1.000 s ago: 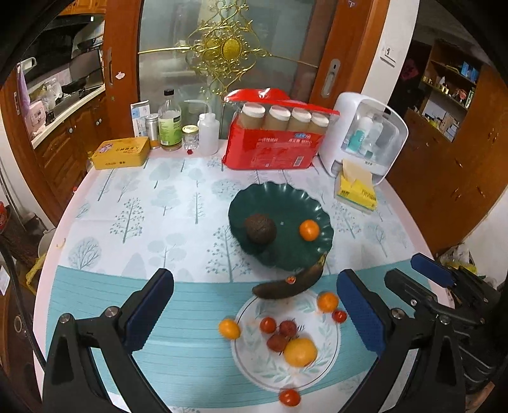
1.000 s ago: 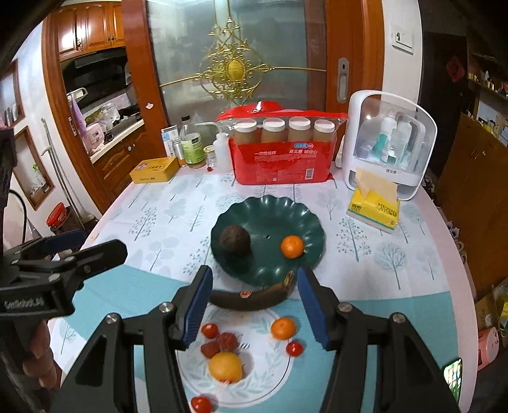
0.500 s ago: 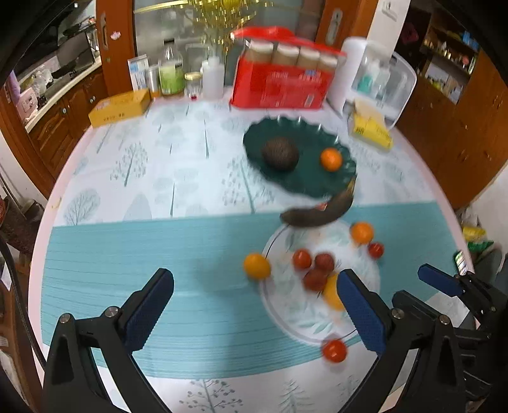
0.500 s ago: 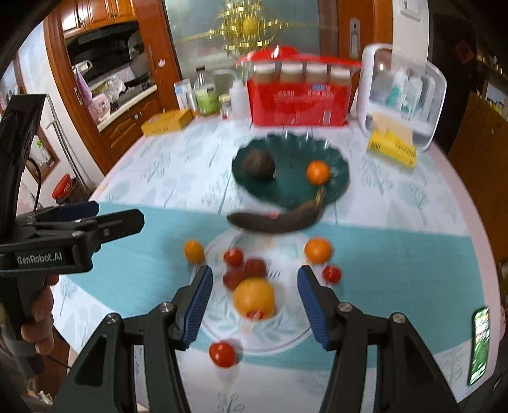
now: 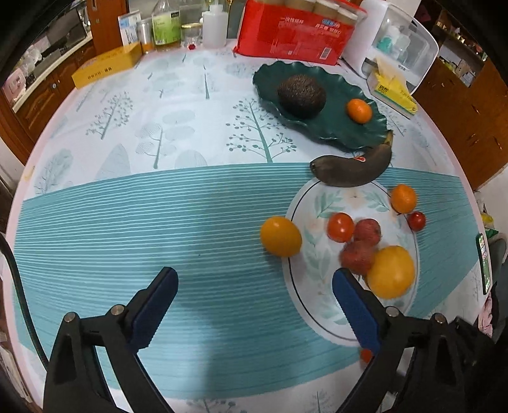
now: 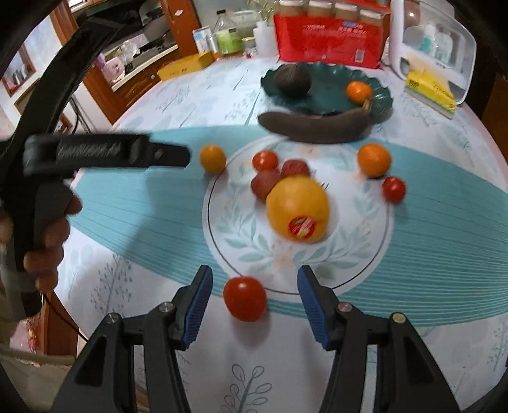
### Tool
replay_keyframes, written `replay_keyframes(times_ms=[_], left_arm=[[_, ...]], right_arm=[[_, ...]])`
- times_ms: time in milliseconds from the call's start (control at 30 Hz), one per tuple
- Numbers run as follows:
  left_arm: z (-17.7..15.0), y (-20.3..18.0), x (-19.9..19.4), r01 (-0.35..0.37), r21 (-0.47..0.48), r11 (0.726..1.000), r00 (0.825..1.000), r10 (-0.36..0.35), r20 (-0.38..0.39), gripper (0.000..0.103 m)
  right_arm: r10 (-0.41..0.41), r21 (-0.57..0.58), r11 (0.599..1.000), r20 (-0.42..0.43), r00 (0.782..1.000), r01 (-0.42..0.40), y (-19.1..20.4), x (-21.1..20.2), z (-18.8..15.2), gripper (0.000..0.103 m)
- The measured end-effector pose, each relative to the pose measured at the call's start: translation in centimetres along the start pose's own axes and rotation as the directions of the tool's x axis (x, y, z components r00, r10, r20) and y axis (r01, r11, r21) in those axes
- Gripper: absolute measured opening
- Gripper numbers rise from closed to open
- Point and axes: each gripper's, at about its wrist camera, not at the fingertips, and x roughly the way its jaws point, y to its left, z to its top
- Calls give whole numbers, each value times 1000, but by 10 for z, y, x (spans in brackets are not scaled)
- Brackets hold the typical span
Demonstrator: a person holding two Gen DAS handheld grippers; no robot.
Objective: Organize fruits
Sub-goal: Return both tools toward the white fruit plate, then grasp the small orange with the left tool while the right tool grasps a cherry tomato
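A white floral plate [image 6: 365, 254] holds a big yellow orange [image 6: 297, 209], a cherry tomato [image 6: 265, 159] and two red lychees [image 6: 266, 182]. A red tomato [image 6: 244, 298] lies on the cloth just off the plate's near rim, between the fingers of my open right gripper [image 6: 252, 294]. A dark overripe banana [image 5: 352, 166] rests against the green plate [image 5: 333, 95], which holds a brown avocado [image 5: 301, 95] and a tangerine [image 5: 358, 110]. A small orange [image 5: 281, 235] lies left of the white plate. My left gripper [image 5: 254, 294] is open and empty above the cloth, near that orange.
A tangerine [image 6: 374, 159] and a cherry tomato [image 6: 393, 189] lie off the plate's right rim. At the back stand a red package [image 5: 295, 31], bottles [image 5: 165, 25], a yellow box [image 5: 108, 65], a tissue pack [image 5: 393, 92] and a white organizer [image 5: 400, 41].
Both grippers have moved down and closer to the table. The right one now has the red tomato between its open fingers. The left one has come nearer the small orange.
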Motion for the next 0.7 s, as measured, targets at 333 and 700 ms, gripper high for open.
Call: replay_keyframes(times_ms=[333, 700], left_arm=[[14, -5, 27, 32, -3, 999, 999, -32, 3, 82], [20, -18, 45, 48, 14, 999, 999, -48, -22, 36]], right_arm=[[3, -17, 1000, -20, 1000, -3, 5, 21, -10, 50], [-14, -65, 998, 0, 1000, 14, 7, 21, -13, 32]])
